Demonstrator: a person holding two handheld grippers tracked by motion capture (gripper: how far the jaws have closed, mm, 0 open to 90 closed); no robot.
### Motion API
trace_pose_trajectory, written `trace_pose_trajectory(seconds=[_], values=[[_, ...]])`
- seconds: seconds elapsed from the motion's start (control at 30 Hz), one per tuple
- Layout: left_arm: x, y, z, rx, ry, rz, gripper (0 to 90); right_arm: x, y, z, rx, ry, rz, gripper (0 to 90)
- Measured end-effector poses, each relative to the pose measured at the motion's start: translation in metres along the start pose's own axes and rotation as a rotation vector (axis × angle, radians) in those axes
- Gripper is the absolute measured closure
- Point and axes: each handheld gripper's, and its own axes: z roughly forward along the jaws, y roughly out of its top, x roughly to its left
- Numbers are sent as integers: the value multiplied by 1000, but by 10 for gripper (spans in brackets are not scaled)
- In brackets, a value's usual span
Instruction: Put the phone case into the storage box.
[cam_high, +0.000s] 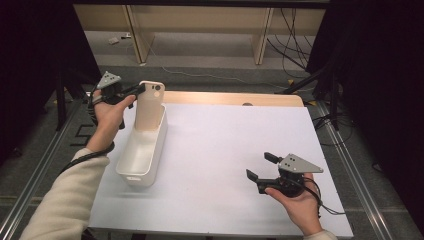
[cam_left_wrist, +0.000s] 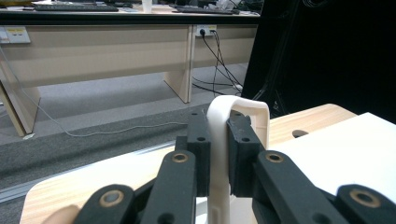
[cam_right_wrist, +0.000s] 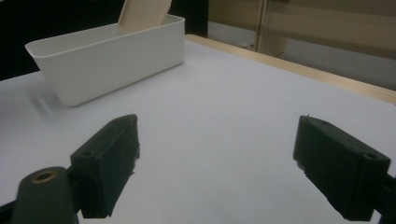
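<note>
Phone case (cam_high: 150, 107) leans inside white bin (cam_high: 131, 172), table (cam_high: 225, 145) around bare.

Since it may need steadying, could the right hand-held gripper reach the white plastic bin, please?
Probably yes: the right hand-held gripper is open, and only bare white tabletop lies between it and the white plastic bin.
</note>
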Motion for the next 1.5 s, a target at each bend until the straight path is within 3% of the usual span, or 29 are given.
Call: trace_pose_trajectory(seconds=[0.23,0.27,0.53,0.57,0.87,1.0,1.03,1.1,1.13,1.17,1.5], values=[[0,-3,4,12,-2,15,811,0,0,0,7,8,10,157],[1,-3,5,14,-3,17,811,1,-1,3,-29,19,19,157],[0,-5,7,25,3,20,811,1,-1,3,-35,14,12,157],[0,-5,7,26,3,20,811,-1,-1,4,-53,5,-11,157],[0,-8,10,37,11,21,811,1,-1,3,-32,20,17,157],[-1,-9,11,39,12,21,811,0,-1,4,-44,10,-5,158],[0,-9,11,41,11,24,810,1,-1,3,-30,21,17,157],[5,-8,14,35,-28,98,810,1,-1,2,-20,17,17,158],[11,-5,15,36,-47,202,810,1,-1,2,-20,17,17,158],[13,-5,15,36,-44,235,810,1,-1,3,-24,10,10,158],[12,-7,19,42,-46,236,809,0,-2,4,-24,7,4,158]])
